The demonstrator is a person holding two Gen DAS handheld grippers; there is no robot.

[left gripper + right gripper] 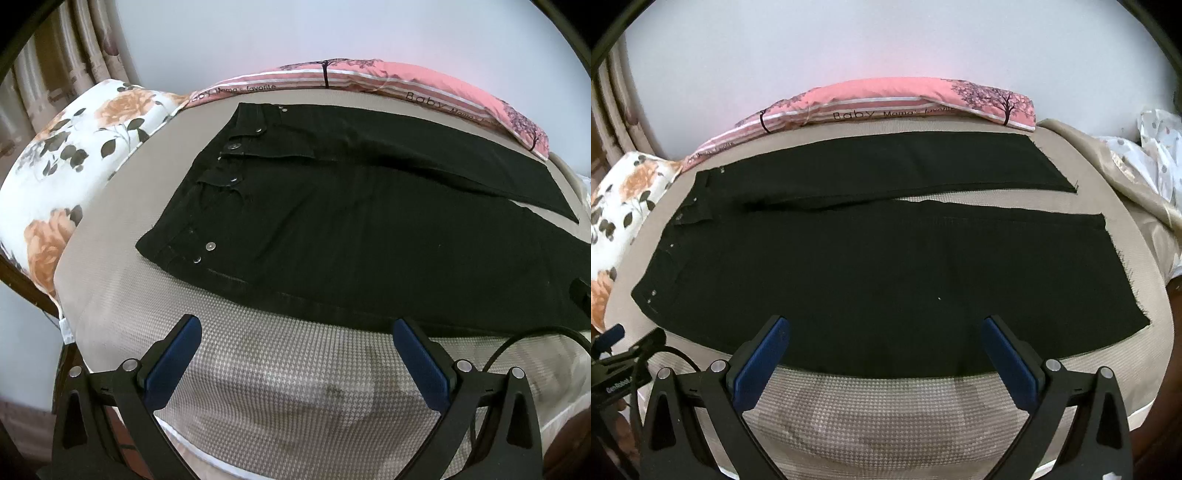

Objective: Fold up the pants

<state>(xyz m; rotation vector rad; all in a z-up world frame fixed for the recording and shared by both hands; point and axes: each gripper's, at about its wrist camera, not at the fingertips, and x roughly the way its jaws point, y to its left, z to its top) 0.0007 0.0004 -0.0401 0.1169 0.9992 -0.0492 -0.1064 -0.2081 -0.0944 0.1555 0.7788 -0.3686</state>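
Observation:
Black pants (351, 221) lie flat on a beige bed (258, 369), waistband with metal buttons to the left, both legs running to the right. In the right wrist view the pants (868, 266) show whole, the two legs slightly apart with frayed hems at the right. My left gripper (297, 328) is open and empty, above the bed just short of the pants' near edge by the hip. My right gripper (886, 328) is open and empty, over the near leg's near edge.
A floral pillow (66, 155) lies left of the waistband. A pink striped pillow (886, 107) lies along the far side against the wall. Beige and white bedding (1137, 155) is bunched at the right. The left gripper (620, 362) and its cable show at lower left in the right wrist view.

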